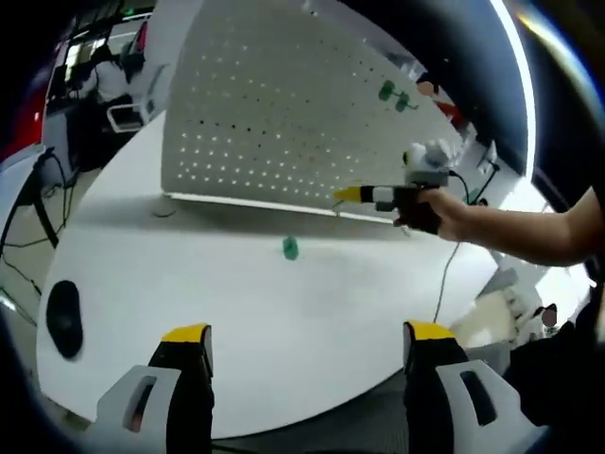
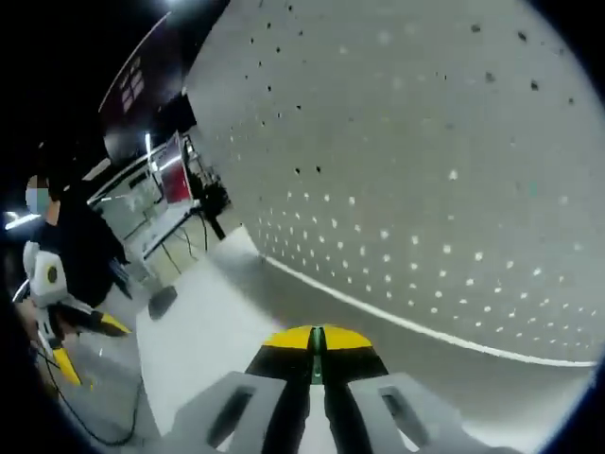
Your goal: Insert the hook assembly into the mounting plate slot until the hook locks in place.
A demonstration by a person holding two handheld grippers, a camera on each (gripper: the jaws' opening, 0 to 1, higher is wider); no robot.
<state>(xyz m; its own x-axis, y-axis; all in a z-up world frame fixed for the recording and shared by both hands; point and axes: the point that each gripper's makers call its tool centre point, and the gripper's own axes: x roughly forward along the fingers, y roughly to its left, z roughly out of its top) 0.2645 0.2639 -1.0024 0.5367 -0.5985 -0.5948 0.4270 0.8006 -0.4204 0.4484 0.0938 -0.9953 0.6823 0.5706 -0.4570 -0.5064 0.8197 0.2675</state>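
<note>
Currently the small green plastic hook assembly (image 1: pixel 290 249) lies loose on the smooth white round table (image 1: pixel 236 312), just in front of the upright grey perforated mounting plate (image 1: pixel 284 104). Two similar green hooks (image 1: pixel 394 96) already hang high on that plate. Your right gripper (image 1: pixel 348 195), yellow-tipped, is near the plate's lower edge; in the right gripper view its jaws are pressed together with nothing between them (image 2: pixel 317 342). Your left gripper (image 1: pixel 307 333) has its jaws wide apart, holding nothing, well back from the hook. Judged step: pick-up not yet done. Next, grasp the hook, then align it with a slot.
</note>
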